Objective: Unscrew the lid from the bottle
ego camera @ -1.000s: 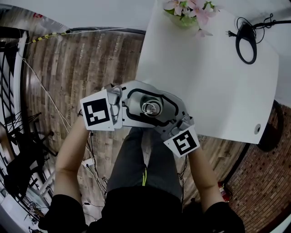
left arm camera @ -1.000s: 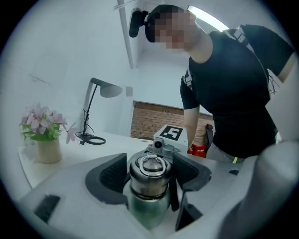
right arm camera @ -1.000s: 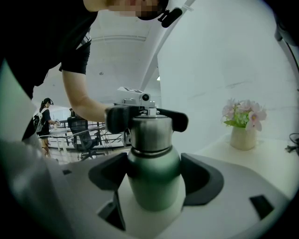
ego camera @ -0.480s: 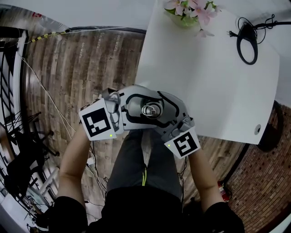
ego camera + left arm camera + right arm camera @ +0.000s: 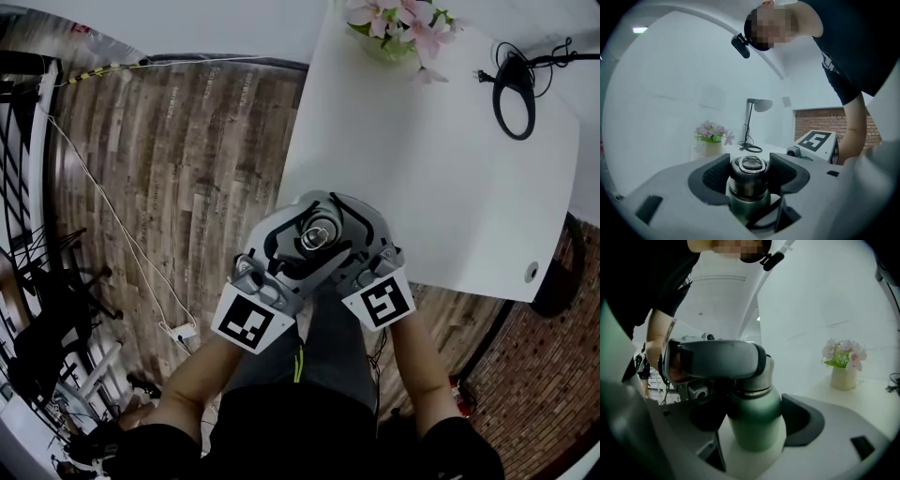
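Note:
A green metal bottle (image 5: pixel 757 420) is held in the air over the person's lap, just off the table's near edge. Its steel lid (image 5: pixel 750 165) with a ring handle points up at the head camera (image 5: pixel 319 234). My left gripper (image 5: pixel 749 174) has its dark ribbed pads against both sides of the lid, shut on it. My right gripper (image 5: pixel 754 425) is shut on the bottle's green body below the neck. In the right gripper view the left gripper's grey jaw covers the lid. In the head view both grippers crowd round the bottle, their marker cubes toward the person.
A white table (image 5: pixel 441 169) stretches ahead, with a vase of pink flowers (image 5: pixel 389 23) at its far edge and a coiled black cable (image 5: pixel 514 84) at the far right. A desk lamp (image 5: pixel 757 105) stands at the back. Thin wires (image 5: pixel 112 225) cross the wooden floor at left.
My left gripper has swung from the bottle's left side round toward the person, its marker cube now low and near the body. Its jaws have closed in on the lid. The right gripper barely moved.

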`<state>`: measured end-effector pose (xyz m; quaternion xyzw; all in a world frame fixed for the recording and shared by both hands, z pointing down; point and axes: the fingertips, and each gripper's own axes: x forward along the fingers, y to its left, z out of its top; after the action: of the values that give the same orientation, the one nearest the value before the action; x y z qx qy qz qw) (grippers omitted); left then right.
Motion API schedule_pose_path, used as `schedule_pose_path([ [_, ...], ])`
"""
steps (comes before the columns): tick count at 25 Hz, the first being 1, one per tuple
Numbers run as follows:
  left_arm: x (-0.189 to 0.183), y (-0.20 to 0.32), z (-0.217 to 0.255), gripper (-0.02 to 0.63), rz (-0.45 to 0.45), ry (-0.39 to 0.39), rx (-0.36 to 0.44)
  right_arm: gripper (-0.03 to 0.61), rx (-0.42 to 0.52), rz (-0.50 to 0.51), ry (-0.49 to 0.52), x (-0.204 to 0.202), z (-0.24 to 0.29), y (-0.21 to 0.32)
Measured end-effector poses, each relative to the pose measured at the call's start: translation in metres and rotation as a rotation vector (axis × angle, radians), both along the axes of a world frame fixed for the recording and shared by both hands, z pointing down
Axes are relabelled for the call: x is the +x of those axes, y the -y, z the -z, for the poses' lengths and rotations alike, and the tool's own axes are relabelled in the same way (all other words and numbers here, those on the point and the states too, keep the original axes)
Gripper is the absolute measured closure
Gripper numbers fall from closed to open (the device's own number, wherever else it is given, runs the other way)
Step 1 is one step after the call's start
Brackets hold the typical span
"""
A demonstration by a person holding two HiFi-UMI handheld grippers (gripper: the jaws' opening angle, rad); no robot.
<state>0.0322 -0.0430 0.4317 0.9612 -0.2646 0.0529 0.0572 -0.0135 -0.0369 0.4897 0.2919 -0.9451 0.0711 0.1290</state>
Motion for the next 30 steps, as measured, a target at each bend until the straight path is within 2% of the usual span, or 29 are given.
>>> schedule_pose_path([
  [11,-0.002,-0.001,0.000,0.341,-0.006,0.004,0.014,0.239,-0.001,-0.018,0.010,-0.001,0.000,0.000],
  [13,0.002,-0.002,0.000,0.341,-0.035,-0.009,0.006,0.239,0.000,-0.016,0.009,-0.001,0.000,0.000],
  [15,0.007,-0.005,0.000,0.258,-0.106,-0.010,0.007,0.239,0.000,-0.016,0.008,-0.001,0.000,0.000],
  [19,0.009,-0.014,0.003,0.252,-0.378,0.030,0.057,0.239,0.003,-0.016,0.014,-0.001,0.000,0.000],
  [24,0.001,-0.022,0.009,0.253,-0.681,0.069,0.060,0.239,0.008,-0.013,0.013,-0.001,0.001,0.000],
  [27,-0.001,-0.033,-0.010,0.253,-0.790,0.146,0.001,0.239,0.005,-0.013,0.012,0.000,-0.001,0.000],
  [30,0.002,-0.036,-0.012,0.253,-0.844,0.149,-0.007,0.239,0.000,-0.014,0.010,-0.001,-0.001,-0.001],
])
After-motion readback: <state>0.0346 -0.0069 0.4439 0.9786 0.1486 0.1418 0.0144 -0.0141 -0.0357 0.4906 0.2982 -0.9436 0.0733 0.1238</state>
